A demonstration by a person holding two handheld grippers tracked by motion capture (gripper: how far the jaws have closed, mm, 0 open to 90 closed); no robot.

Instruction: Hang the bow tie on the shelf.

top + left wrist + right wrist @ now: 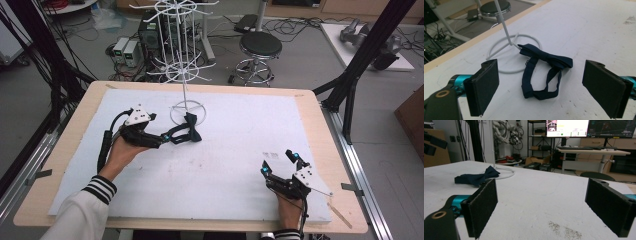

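A navy bow tie (190,128) lies flat on the white board, one wing resting on the ring base of the white wire stand (187,111). In the left gripper view the bow tie (544,67) lies with its strap looped toward me, a short way beyond my jaws. My left gripper (169,136) is open, its tips beside the strap, holding nothing. My right gripper (281,162) rests open near the board's front right, far from the tie. The right gripper view has the bow tie (477,178) off to the far left, in front of the stand's base (504,173).
The wire stand (180,45) rises tall with several bare hooks at the board's back middle. The white board (225,165) covers a wooden table (327,150). A stool (260,47), boxes and cables stand on the floor behind. Dark smudges (564,230) mark the board near my right gripper.
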